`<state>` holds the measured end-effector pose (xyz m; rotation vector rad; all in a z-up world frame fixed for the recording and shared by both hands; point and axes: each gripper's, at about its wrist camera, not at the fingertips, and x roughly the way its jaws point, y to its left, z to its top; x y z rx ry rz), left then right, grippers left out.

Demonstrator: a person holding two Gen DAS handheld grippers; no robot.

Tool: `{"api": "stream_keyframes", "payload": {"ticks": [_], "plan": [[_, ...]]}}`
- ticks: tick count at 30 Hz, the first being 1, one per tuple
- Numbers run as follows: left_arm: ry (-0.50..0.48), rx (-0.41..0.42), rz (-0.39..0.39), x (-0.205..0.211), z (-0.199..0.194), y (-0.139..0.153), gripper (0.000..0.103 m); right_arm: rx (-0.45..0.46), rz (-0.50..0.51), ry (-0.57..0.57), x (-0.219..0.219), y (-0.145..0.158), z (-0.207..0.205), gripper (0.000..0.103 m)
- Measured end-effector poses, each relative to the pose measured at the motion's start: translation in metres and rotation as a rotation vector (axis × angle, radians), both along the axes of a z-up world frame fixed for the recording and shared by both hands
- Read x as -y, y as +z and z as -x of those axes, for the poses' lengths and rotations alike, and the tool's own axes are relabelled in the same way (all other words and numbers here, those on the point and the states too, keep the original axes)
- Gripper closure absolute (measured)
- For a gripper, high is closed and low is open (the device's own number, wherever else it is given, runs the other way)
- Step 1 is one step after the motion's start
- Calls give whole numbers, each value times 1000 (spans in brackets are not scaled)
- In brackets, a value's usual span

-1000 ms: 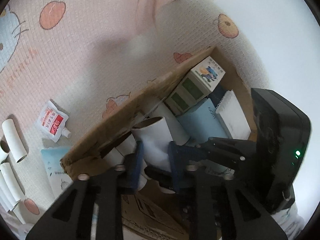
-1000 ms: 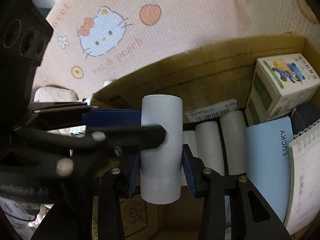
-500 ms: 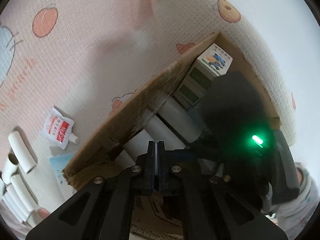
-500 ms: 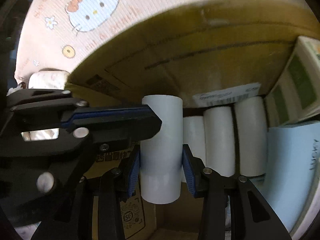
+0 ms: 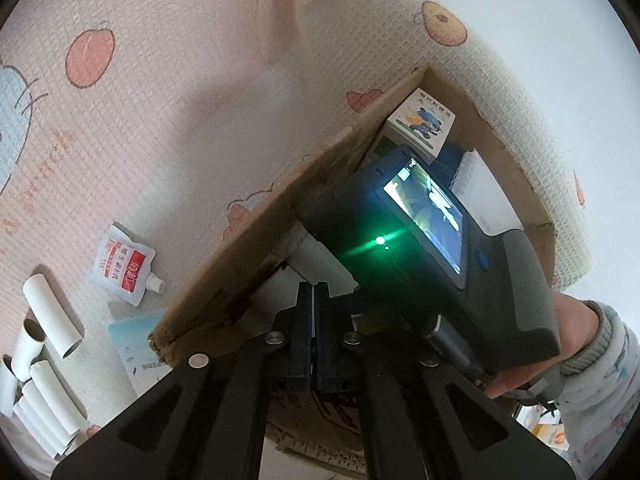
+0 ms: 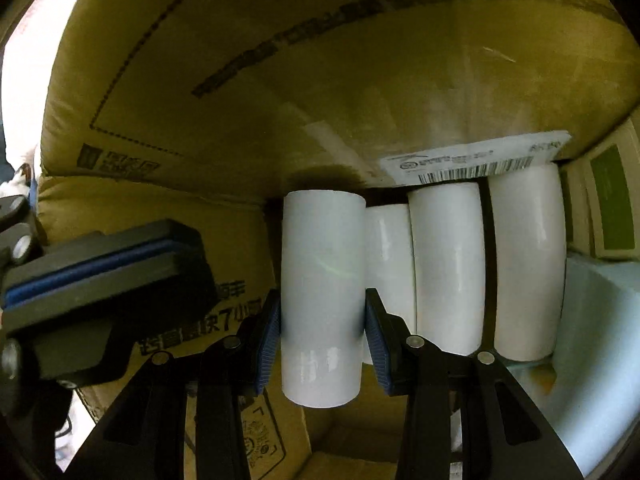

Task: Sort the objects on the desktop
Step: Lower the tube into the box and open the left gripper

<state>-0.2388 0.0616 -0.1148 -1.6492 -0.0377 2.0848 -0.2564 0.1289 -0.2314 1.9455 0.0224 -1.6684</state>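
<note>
My right gripper (image 6: 322,320) is shut on a white paper tube (image 6: 322,296) and holds it low inside the cardboard box (image 6: 280,80), next to three white tubes (image 6: 448,268) lying side by side. My left gripper (image 5: 313,312) is shut and empty at the box's near wall (image 5: 256,248); it also shows at the left of the right wrist view (image 6: 108,276). The right gripper's body (image 5: 432,248), with a green light, hides much of the box interior in the left wrist view.
Several white tubes (image 5: 52,316) lie on the pink mat at the lower left, with a red-and-white pouch (image 5: 124,268) and a light blue packet (image 5: 136,344). In the box stand a green-and-white carton (image 5: 424,128), a spiral notebook (image 5: 480,184) and a light blue item (image 6: 596,320).
My left gripper let go of the tube, shut and drew back. My right gripper has lowered the tube deeper into the box beside the other tubes.
</note>
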Motion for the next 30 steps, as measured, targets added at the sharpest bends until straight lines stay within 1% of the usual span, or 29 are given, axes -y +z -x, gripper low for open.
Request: {"api": "stream_keyframes", "payload": {"ticks": [2, 4, 8, 11, 13, 17, 20, 24, 27, 30], "plan": [[7, 4, -22, 2, 0, 0, 100, 2, -13, -1, -1, 0, 2, 66], [23, 10, -41, 4, 1, 2, 99, 2, 0, -7, -3, 3, 3, 66], [56, 4, -83, 7, -6, 9, 94, -27, 20, -21, -9, 18, 3, 66], [73, -12, -126, 11, -11, 16, 93, -88, 6, -31, -15, 36, -1, 66], [85, -29, -156, 13, -15, 22, 93, -144, -14, -18, -18, 51, -5, 66], [112, -109, -184, 15, -30, 38, 93, -233, -45, -2, -23, 77, -14, 66], [115, -167, -229, 18, -43, 49, 93, -294, -62, 14, -25, 95, -22, 65], [144, -207, -279, 25, -57, 55, 93, -354, -90, 59, -25, 110, -32, 65], [178, -233, -299, 34, -66, 56, 93, -391, -99, 92, -41, 117, -50, 65], [194, -242, -306, 45, -71, 54, 93, -430, -88, 82, -37, 123, -62, 65]]}}
